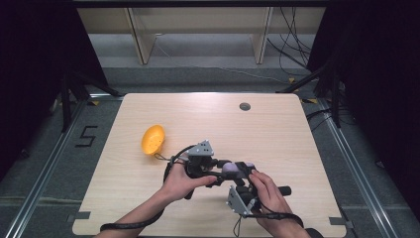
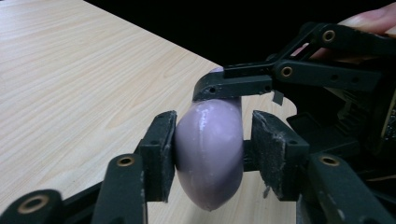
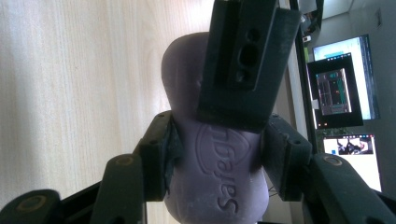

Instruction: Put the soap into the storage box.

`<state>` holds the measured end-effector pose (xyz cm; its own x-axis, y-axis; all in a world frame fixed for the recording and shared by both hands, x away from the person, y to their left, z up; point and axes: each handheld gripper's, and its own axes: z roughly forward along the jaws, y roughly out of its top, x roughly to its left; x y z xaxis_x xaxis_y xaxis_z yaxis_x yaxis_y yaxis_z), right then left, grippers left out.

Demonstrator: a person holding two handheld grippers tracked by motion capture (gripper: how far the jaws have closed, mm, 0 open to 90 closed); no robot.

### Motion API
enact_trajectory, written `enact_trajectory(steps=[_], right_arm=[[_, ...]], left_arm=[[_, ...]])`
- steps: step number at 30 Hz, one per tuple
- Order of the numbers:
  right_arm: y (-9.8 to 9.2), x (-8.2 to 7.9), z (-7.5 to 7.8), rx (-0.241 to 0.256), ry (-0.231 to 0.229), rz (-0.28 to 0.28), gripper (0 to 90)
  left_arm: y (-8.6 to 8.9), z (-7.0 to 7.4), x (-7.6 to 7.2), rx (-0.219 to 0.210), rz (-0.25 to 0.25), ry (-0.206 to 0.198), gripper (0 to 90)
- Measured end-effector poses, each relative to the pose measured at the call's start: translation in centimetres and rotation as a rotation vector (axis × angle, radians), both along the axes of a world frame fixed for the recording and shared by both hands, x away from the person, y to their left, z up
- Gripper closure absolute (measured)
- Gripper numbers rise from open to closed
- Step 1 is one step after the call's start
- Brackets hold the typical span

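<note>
We pinch the purple soap bar (image 2: 210,154) with both left gripper (image 2: 210,156) and right gripper (image 3: 217,161); next, one must release.

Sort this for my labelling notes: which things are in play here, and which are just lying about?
In play: purple soap bar, clamped by left gripper and right gripper.
Lying about: yellow bowl-like thing, grey disc in the table.

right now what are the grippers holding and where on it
Both grip one purple soap bar: left gripper across its narrow sides, right gripper across its waist.
</note>
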<state>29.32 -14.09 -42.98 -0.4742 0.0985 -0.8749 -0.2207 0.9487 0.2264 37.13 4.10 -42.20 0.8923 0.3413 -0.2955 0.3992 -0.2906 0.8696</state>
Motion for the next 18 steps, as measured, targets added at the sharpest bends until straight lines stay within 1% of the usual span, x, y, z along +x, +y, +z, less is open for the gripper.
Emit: enact_trajectory(steps=[4,5,6,7,10,11,12,13,14,15,16,17,18], right_arm=[[0.06,-0.09,0.02,0.007,-0.001,0.001,50.2],[0.08,-0.05,0.26,-0.014,-0.024,0.016,50.2],[0.10,-0.05,0.27,-0.015,-0.024,0.018,50.2],[0.10,-0.03,0.26,-0.015,-0.023,0.018,50.2],[0.07,-0.05,0.25,-0.015,-0.025,0.020,50.2],[0.07,-0.06,0.26,-0.017,-0.026,0.020,50.2],[0.07,-0.06,0.25,-0.017,-0.027,0.022,50.2],[0.07,-0.05,0.24,-0.016,-0.026,0.023,50.2],[0.06,-0.13,0.00,0.008,-0.007,0.008,50.2],[0.05,-0.15,-0.01,0.010,-0.009,0.007,50.2],[0.03,-0.07,0.00,0.004,-0.016,0.020,50.3],[0.13,-0.32,-0.08,0.024,0.005,-0.014,50.3],[0.13,-0.30,-0.07,0.023,0.005,-0.011,50.4]], left_arm=[[-0.07,-0.06,0.04,-0.001,-0.009,-0.002,53.4],[-0.11,-0.06,-0.01,0.004,-0.004,-0.003,53.6],[-0.12,-0.08,0.07,0.007,-0.014,-0.011,53.8],[-0.15,-0.11,0.12,0.002,-0.021,-0.006,53.9],[-0.21,-0.11,0.09,0.017,-0.017,-0.016,54.2],[-0.27,-0.11,-0.05,0.016,-0.005,-0.003,54.2],[-0.26,-0.11,-0.01,0.013,-0.014,-0.002,54.3],[-0.24,-0.09,0.09,0.011,-0.030,-0.013,54.5],[-0.22,-0.06,0.03,0.012,-0.024,-0.008,54.9],[-0.17,0.02,0.03,0.019,-0.028,-0.016,55.4],[-0.10,0.10,-0.03,0.020,-0.029,-0.013,56.5],[-0.10,0.11,-0.07,0.014,-0.031,-0.005,57.5],[-0.10,0.22,-0.20,0.024,-0.019,-0.010,57.9]])
